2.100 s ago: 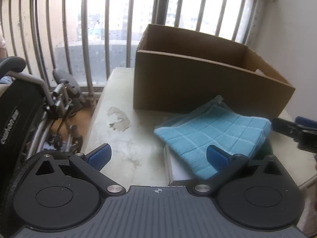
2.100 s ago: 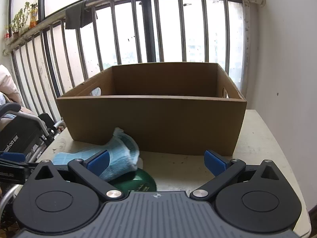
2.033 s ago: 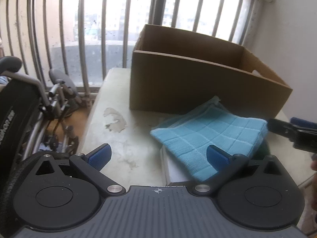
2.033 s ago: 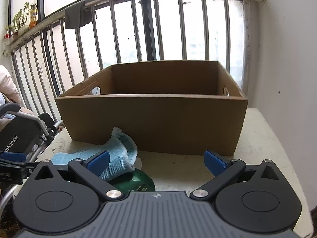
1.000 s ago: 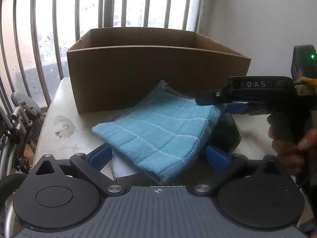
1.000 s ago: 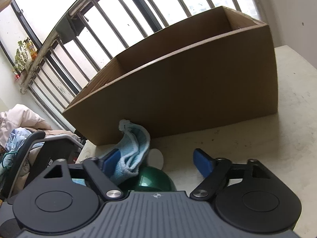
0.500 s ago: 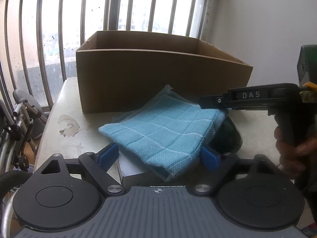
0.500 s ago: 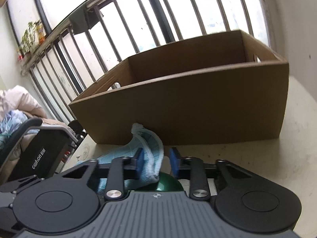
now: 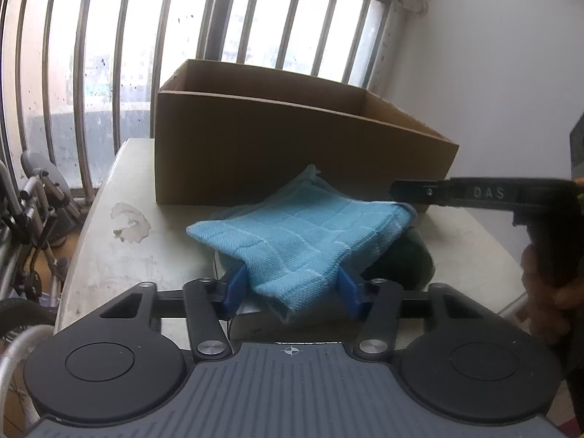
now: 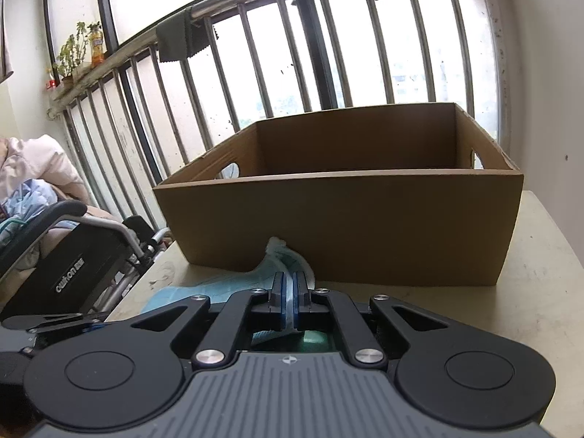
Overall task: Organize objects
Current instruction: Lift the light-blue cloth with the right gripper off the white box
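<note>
My right gripper (image 10: 291, 304) is pinching the soft blue square cloth (image 9: 303, 233) tight. My left gripper (image 9: 292, 288) is squeezing its near end, by the table's (image 9: 109, 252) front edge.

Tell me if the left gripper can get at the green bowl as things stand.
Probably not directly: the green bowl lies mostly under the blue cloth, which the left gripper and right gripper both pinch. Lift the cloth away first.
</note>
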`<act>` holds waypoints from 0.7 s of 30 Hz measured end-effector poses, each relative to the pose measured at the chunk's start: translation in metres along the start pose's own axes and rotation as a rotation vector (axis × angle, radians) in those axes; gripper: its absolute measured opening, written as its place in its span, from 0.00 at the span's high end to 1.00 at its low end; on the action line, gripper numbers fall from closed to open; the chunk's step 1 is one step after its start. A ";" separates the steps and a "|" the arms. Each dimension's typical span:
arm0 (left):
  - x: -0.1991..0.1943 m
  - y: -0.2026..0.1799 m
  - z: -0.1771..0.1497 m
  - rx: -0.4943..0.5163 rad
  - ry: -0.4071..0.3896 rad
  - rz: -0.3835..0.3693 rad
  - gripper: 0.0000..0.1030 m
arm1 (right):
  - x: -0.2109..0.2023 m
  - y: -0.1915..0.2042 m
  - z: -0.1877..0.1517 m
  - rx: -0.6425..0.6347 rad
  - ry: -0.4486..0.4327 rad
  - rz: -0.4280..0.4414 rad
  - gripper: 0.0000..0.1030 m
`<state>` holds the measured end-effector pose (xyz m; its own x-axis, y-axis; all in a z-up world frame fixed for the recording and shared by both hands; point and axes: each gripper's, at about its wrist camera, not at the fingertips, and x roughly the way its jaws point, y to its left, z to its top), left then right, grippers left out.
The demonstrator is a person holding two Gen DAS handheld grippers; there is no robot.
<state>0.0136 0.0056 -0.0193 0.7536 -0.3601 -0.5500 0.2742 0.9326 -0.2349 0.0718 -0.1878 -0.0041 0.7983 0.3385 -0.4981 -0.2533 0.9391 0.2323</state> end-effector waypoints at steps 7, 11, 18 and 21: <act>-0.008 0.006 -0.005 -0.025 -0.015 -0.017 0.64 | -0.007 -0.018 -0.003 0.127 0.028 0.025 0.87; -0.011 0.008 -0.006 -0.033 -0.020 -0.012 0.67 | -0.005 -0.028 -0.005 0.194 0.043 0.052 0.45; -0.013 0.010 -0.010 -0.007 -0.004 -0.067 0.68 | 0.003 -0.007 -0.008 0.080 0.043 0.021 0.63; -0.013 0.010 -0.010 -0.011 -0.008 -0.067 0.71 | 0.001 0.010 -0.010 -0.021 0.029 -0.021 0.86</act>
<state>0.0007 0.0190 -0.0229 0.7385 -0.4214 -0.5263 0.3178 0.9060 -0.2795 0.0645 -0.1779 -0.0109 0.7873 0.3204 -0.5269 -0.2484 0.9468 0.2045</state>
